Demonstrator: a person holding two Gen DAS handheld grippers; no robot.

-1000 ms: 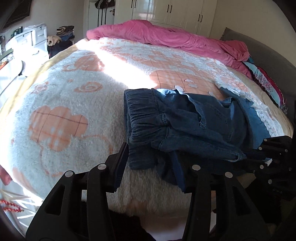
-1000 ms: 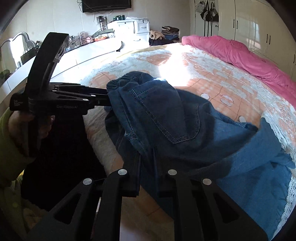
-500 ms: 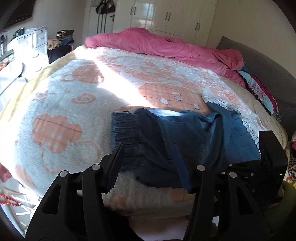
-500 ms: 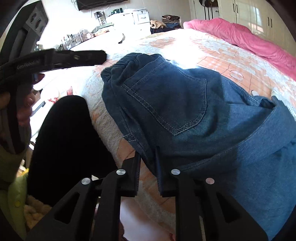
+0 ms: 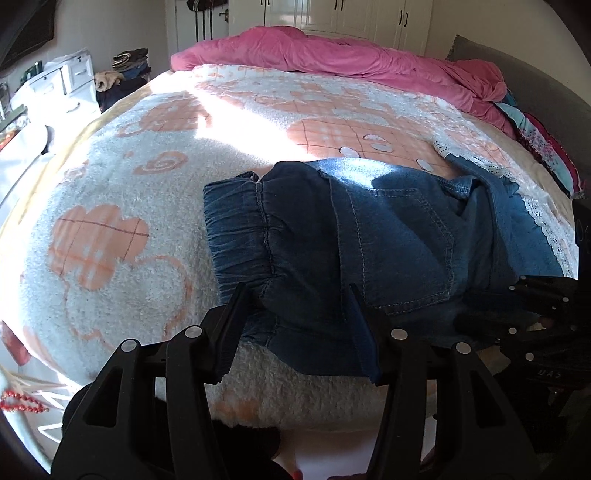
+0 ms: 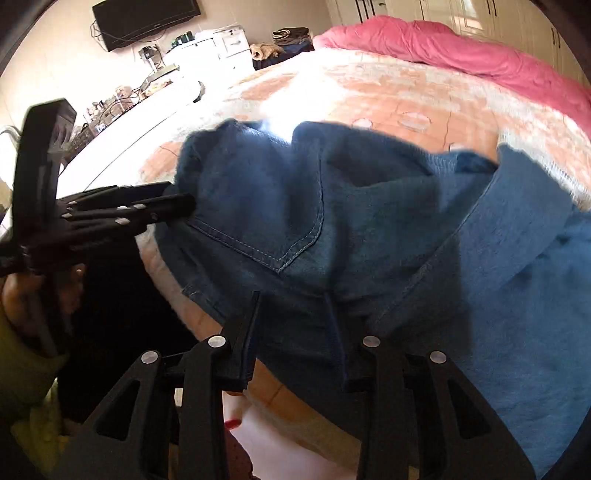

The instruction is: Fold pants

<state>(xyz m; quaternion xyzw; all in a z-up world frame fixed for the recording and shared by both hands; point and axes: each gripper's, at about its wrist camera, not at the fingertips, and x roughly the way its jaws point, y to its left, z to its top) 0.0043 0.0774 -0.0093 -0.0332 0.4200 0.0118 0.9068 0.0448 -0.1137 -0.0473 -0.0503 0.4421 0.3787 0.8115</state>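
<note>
Bed: fills most of both views, covered with a fluffy white blanket patterned in peach checks and hearts; sunlight falls across its middle. Pink duvet: bunched along the far edge of the bed, in front of white wardrobe doors. Pants: dark blue denim, lying on the near right part of the bed, elastic waistband to the left, a stitched back pocket facing up, the legs running off to the right over a lace-edged strip of the blanket; the near edge of the denim reaches the bed's near edge. White drawer unit: far left, beside a pile of clothes. Television: on the far-left wall in the right wrist view. Left gripper: at the near edge of the waistband, its 2 fingers spread apart, with denim lying between them but not pinched. Right gripper: further right along the same near edge, below the pocket; its 2 fingers likewise apart, cloth between them and unclamped.
</note>
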